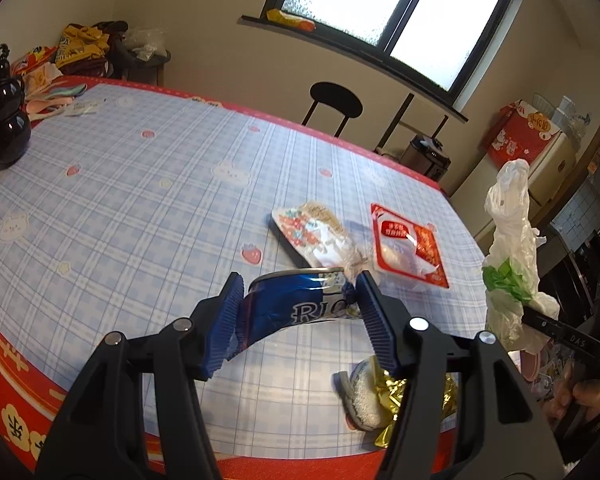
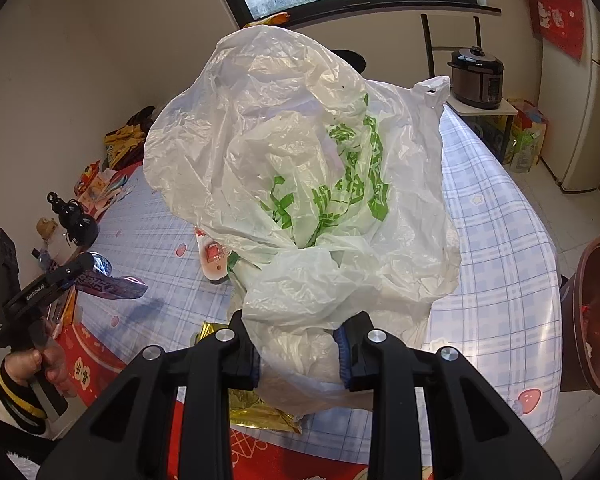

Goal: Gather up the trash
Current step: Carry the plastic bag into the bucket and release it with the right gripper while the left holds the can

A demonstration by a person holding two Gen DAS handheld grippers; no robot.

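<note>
Left tongs (image 1: 300,312) are clamped on a crushed blue metal can (image 1: 296,304), lifted clear above the blue checked surface (image 1: 140,184). Right tongs (image 2: 298,354) are pinched together on the gathered neck of a white plastic bag with green print (image 2: 300,168), which billows up off to the right. Down on the surface, a flat red-and-white wrapper (image 1: 410,246) and a floral snack packet (image 1: 312,236) lie just beyond the can, side by side. A crumpled gold foil wrapper (image 1: 392,400) sits at the near edge, under the left tongs.
</note>
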